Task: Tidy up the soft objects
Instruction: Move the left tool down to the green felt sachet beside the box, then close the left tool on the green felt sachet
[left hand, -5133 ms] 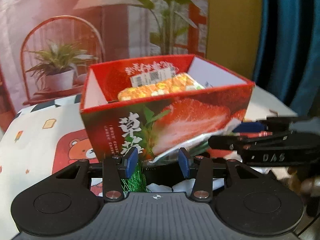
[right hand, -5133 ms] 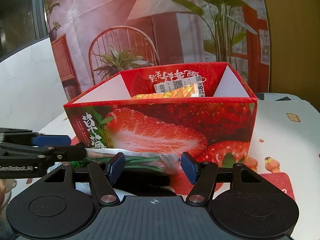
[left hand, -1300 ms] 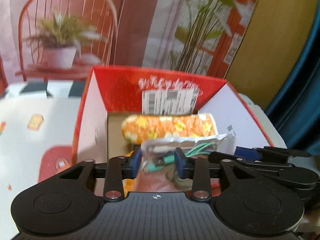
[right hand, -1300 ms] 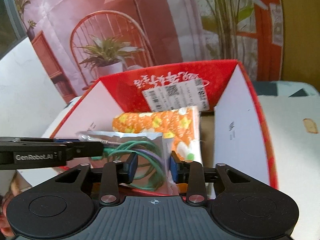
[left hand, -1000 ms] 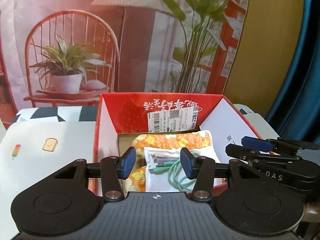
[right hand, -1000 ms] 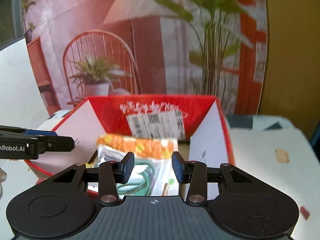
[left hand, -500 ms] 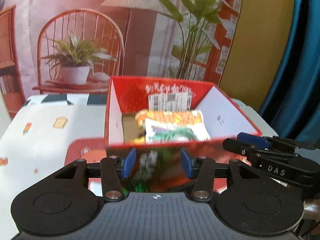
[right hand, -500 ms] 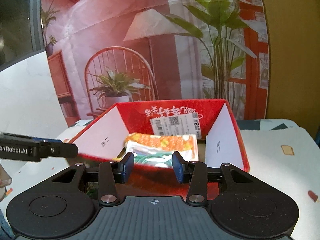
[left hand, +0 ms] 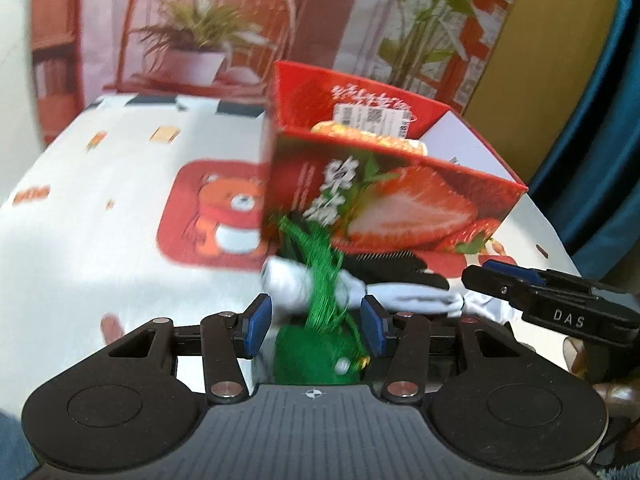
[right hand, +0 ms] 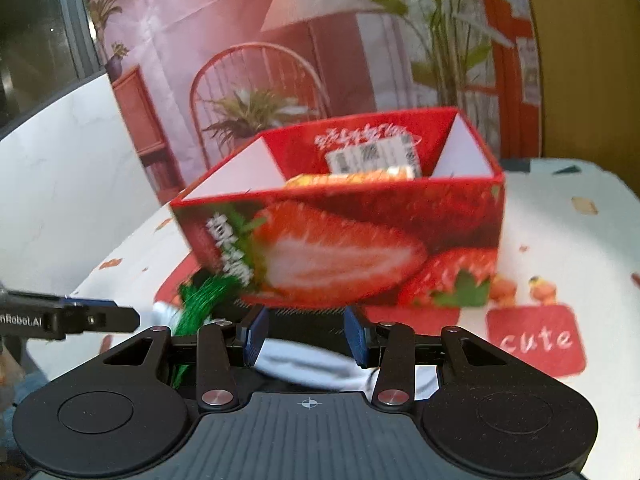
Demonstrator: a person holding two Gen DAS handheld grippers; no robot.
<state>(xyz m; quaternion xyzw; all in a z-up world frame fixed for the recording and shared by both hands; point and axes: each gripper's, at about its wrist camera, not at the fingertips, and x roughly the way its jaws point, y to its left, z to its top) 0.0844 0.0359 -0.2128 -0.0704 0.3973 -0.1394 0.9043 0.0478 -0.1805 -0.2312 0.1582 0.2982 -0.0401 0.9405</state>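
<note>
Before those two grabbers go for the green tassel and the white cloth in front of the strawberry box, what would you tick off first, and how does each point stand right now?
1. Left gripper empty and open: ok; its jaws stand apart, pressing on nothing.
2. Right gripper empty and open: ok; nothing is pinched between its pads.
3. Green tassel lined up with the left gripper: ok; it lies on the table in the gap between the jaws.
4. White cloth within the right gripper's line: ok; it lies just ahead of and under the jaws.
5. Tassel free of the cloth: not ok; the tassel lies across it.
6. Strawberry box has room: cannot tell; only the top of an orange patterned bundle shows.
</note>
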